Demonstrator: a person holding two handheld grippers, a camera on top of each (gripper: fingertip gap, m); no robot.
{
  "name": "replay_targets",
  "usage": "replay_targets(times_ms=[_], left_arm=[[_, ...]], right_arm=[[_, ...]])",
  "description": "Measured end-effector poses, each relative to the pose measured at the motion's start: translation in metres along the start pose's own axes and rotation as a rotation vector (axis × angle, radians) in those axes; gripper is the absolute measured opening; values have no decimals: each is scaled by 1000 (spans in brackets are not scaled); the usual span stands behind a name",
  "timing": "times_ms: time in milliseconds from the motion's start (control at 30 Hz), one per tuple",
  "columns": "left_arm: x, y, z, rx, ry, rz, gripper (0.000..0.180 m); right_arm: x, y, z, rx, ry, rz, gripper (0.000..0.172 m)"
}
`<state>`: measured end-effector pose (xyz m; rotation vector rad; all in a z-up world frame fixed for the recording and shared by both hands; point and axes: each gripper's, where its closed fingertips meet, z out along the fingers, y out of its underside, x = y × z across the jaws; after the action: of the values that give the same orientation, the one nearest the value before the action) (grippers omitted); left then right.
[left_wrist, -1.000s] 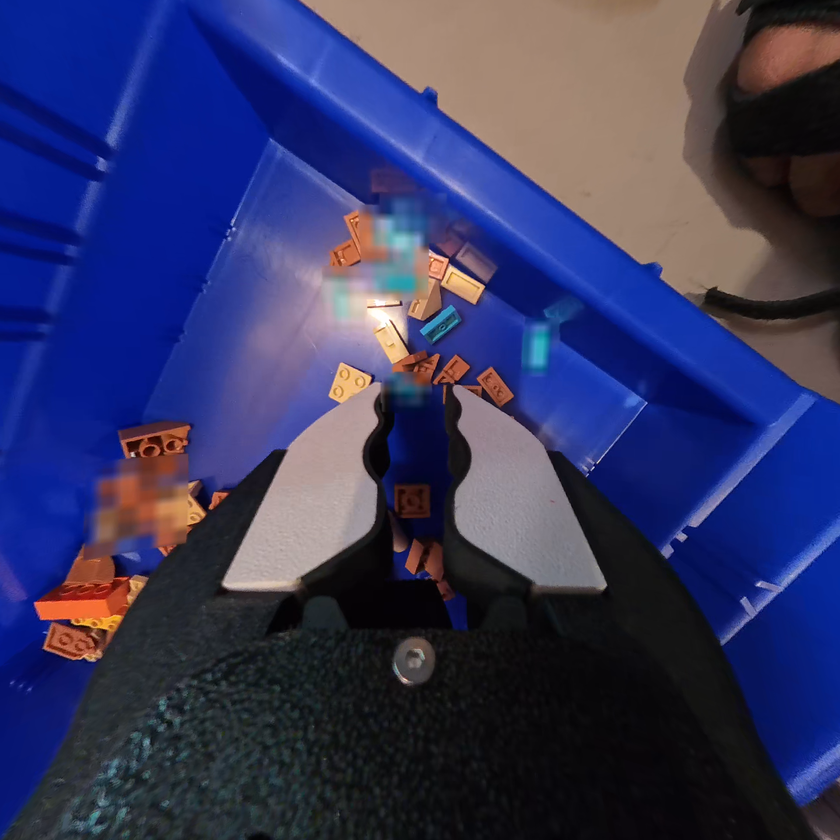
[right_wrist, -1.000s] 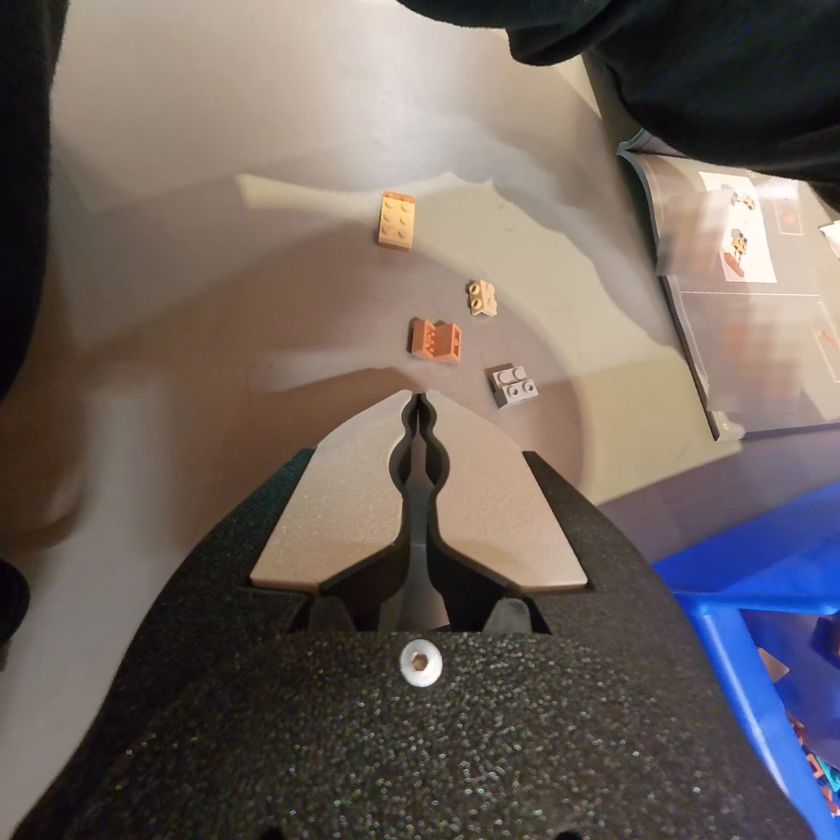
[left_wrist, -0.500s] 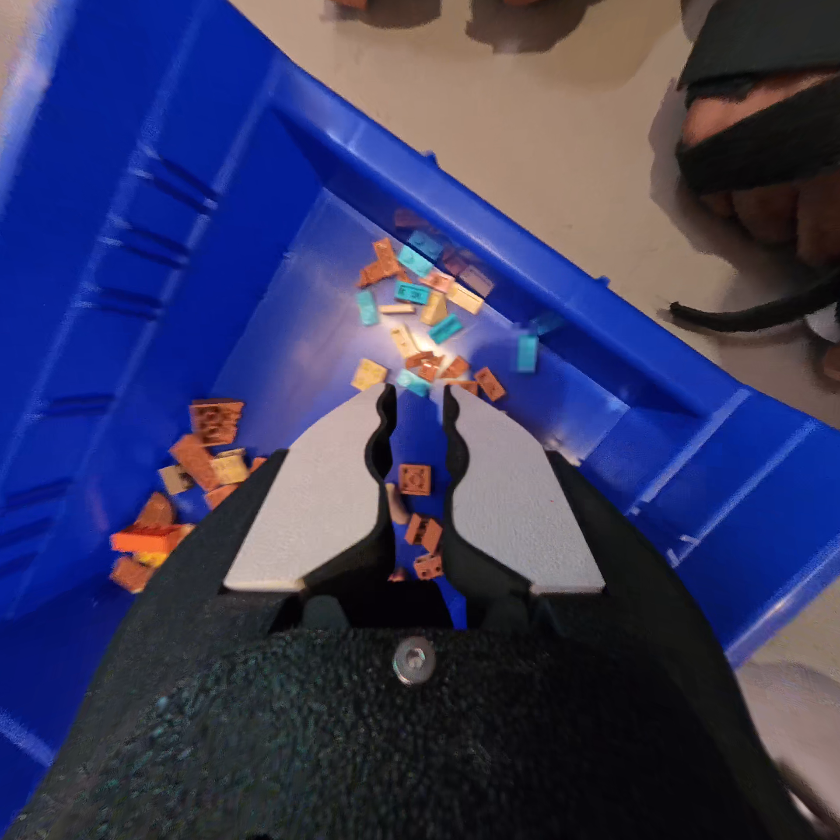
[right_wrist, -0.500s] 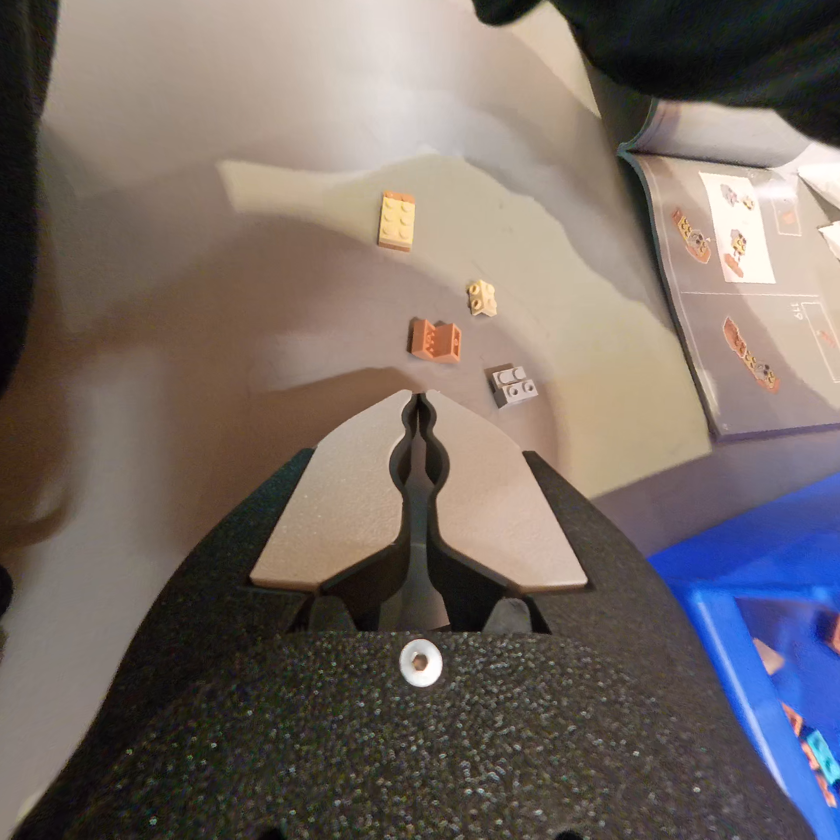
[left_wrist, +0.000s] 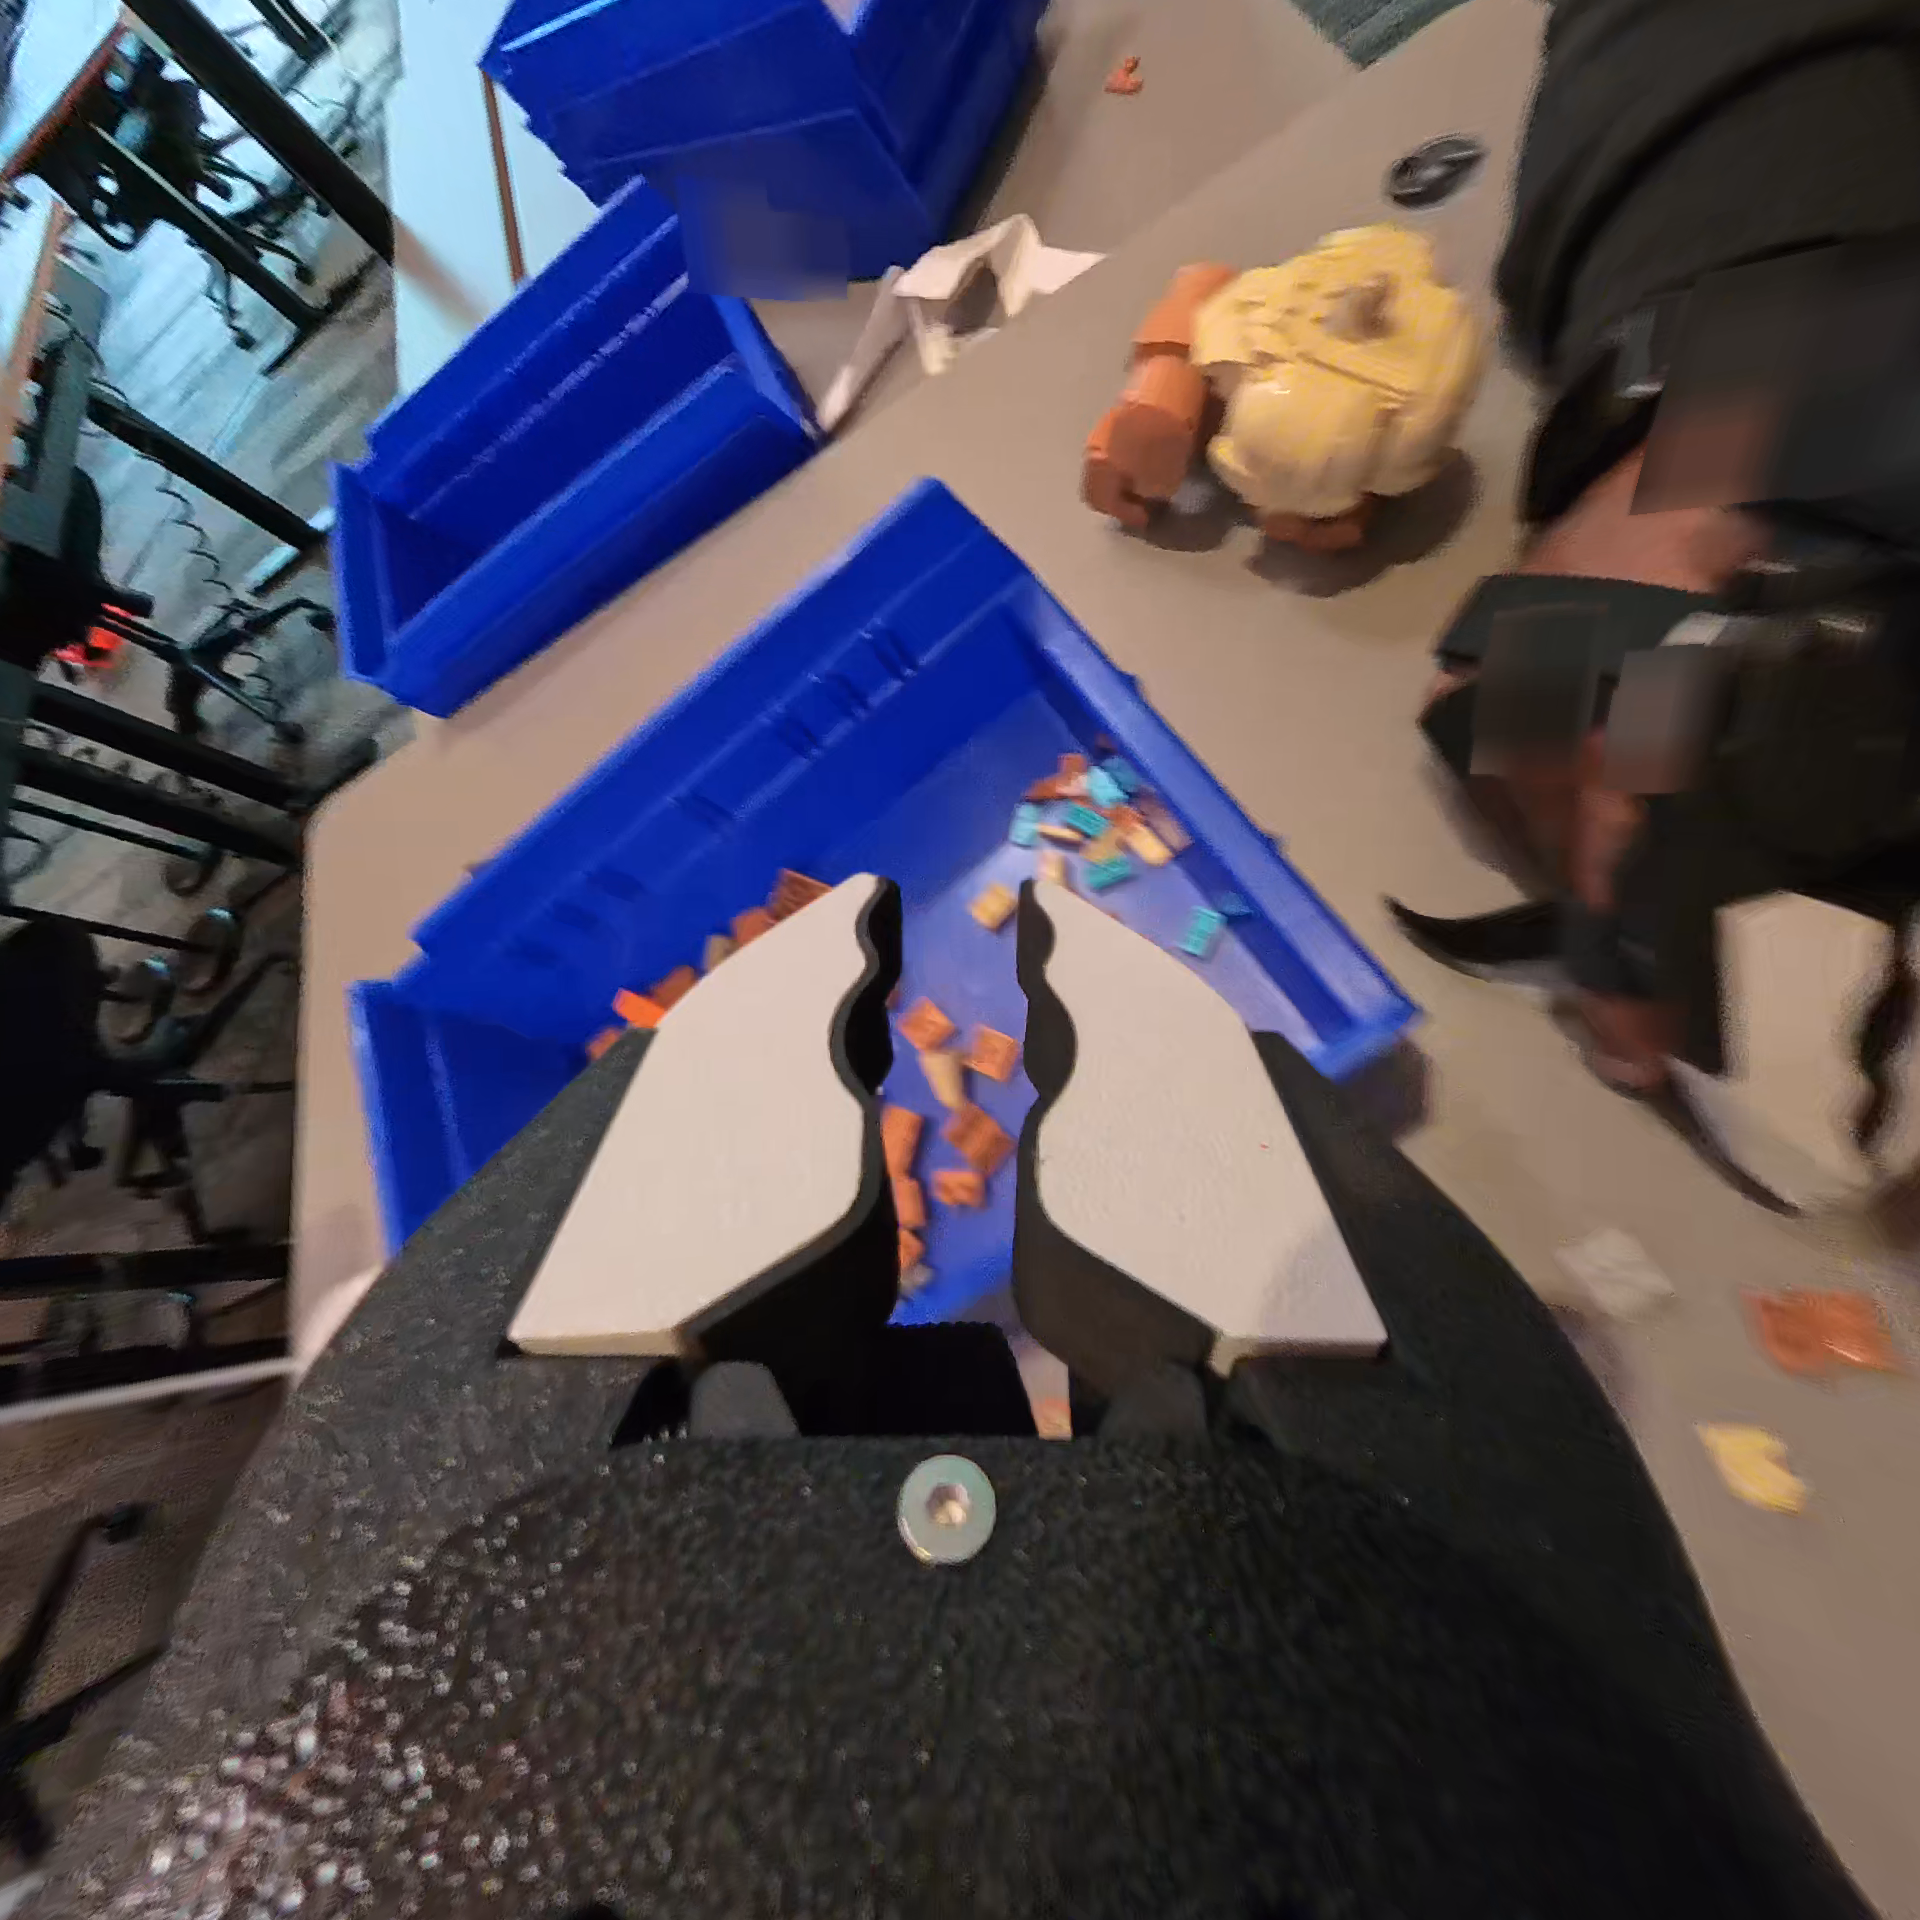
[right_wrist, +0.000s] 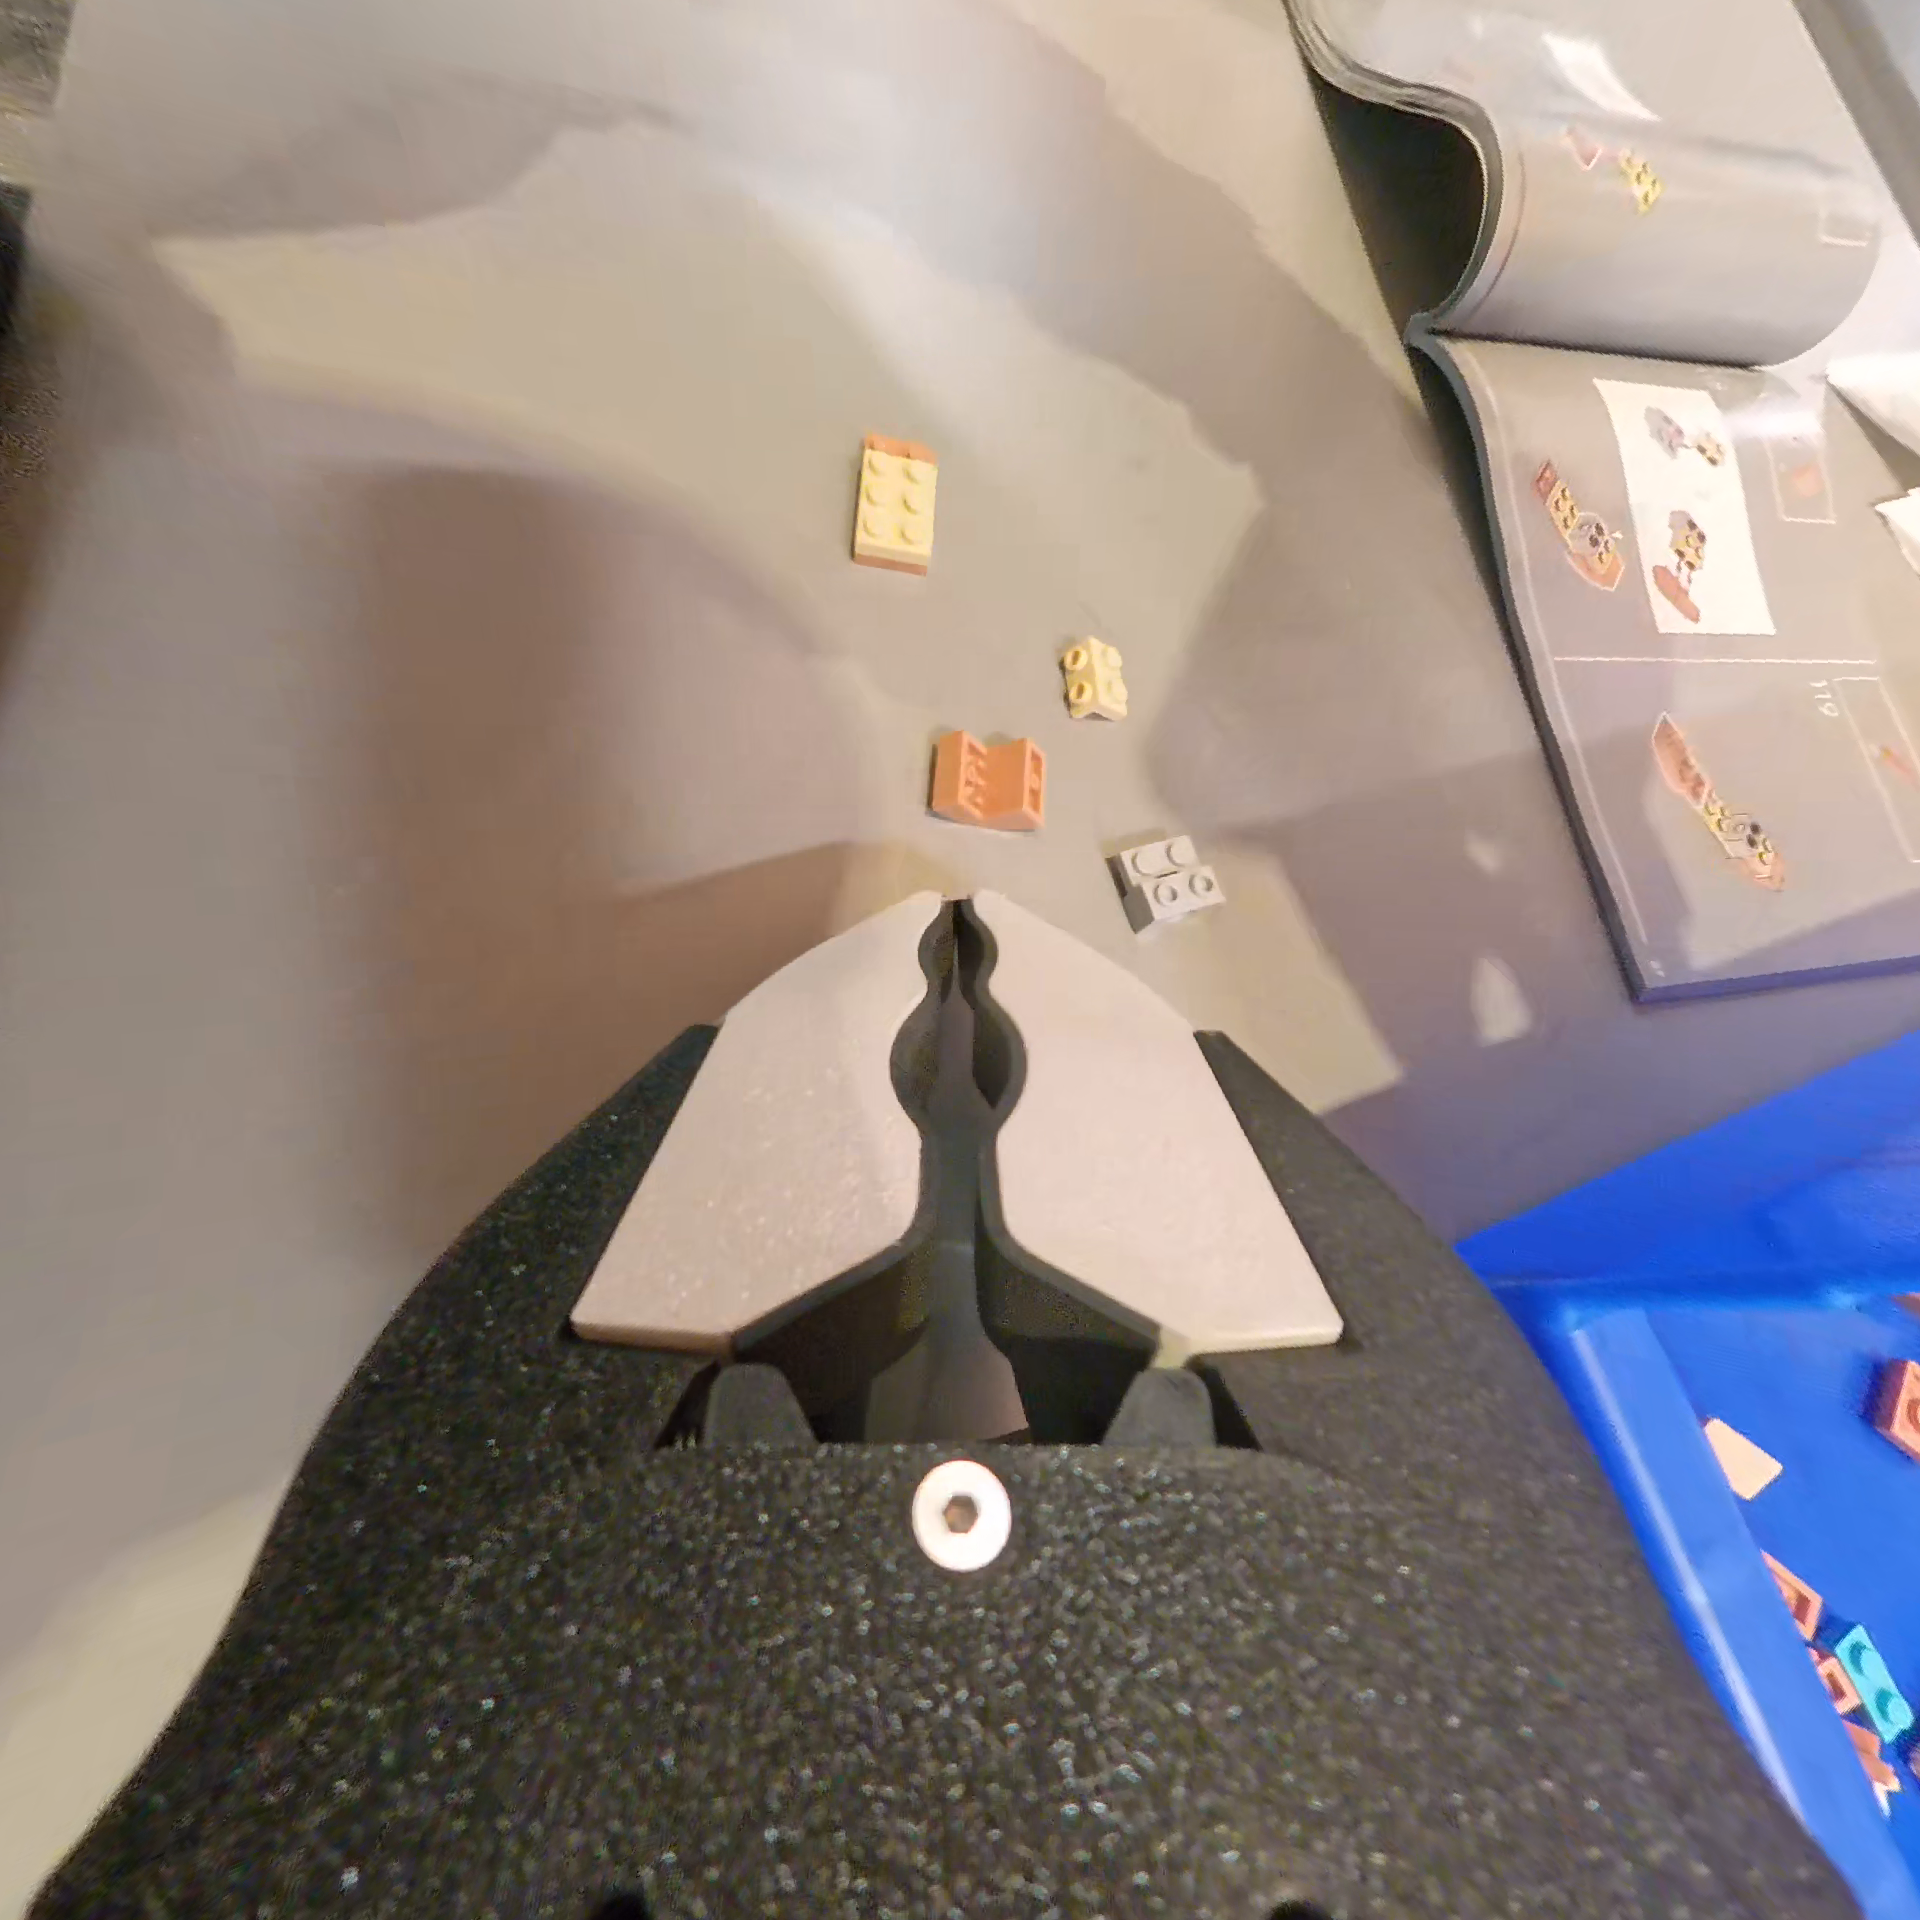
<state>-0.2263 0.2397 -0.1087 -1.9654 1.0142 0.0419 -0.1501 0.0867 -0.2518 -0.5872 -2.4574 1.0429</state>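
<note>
L gripper (left_wrist: 957, 896) hangs above the blue bin (left_wrist: 1299, 883) w/ jaws spread, nothing between them; bin floor and loose pcs show thru the gap; view is motion-blurred. Bin sits on the grey worktop (left_wrist: 1299, 665); inside: scattered small bricks (left_wrist: 961, 1091), mostly red-brown/orange, some tan, plus a teal cluster (left_wrist: 1101, 821) near the far corner. Beyond: more blue bins (left_wrist: 582, 468), crumpled white paper (left_wrist: 977, 275), a half-built cream and brown model (left_wrist: 1320, 384); person's sleeve and hand w/ the other gripper at R edge, blurred, jaws not readable there. R gripper (right_wrist: 957, 923) hovers low over the worktop (right_wrist: 416, 727), jaws pressed together at the tips, pinching nothing. Nearest to it: orange-brown notched brick (right_wrist: 985, 781) just ahead; grey stepped brick (right_wrist: 1166, 881) just to the R; small cream brick (right_wrist: 1094, 677) farther; tan plate on a brown base (right_wrist: 896, 502) farthest; all apart from each other, none touched. Open booklet (right_wrist: 1714, 675) at R; bin corner (right_wrist: 1621, 1455) bottom R. Handling, as a judgement: pcs look like hard, stiff, very light plastic; smooth faces likely slippery, apt to skid or flip if nudged; prob. best pinched across two flat parallel sides, not on studs or slopes; flat plates in the bin look hardest to get under.
</note>
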Motion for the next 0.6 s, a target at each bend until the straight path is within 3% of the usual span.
replay_targets(times_ms=[200, 333, 600], left_arm=[[139, 75, -47, -123, 208, -199, 25], [209, 123, -60, -233, 200, -353, 27], [239, 141, -62, -215, 92, -438, 25]], right_arm=[[5, 1, 1, -3, 54, -3, 0], [10, 1, 3, -11, 102, -16, 0], [23, 1, 3, -25, 181, 30, 0]])
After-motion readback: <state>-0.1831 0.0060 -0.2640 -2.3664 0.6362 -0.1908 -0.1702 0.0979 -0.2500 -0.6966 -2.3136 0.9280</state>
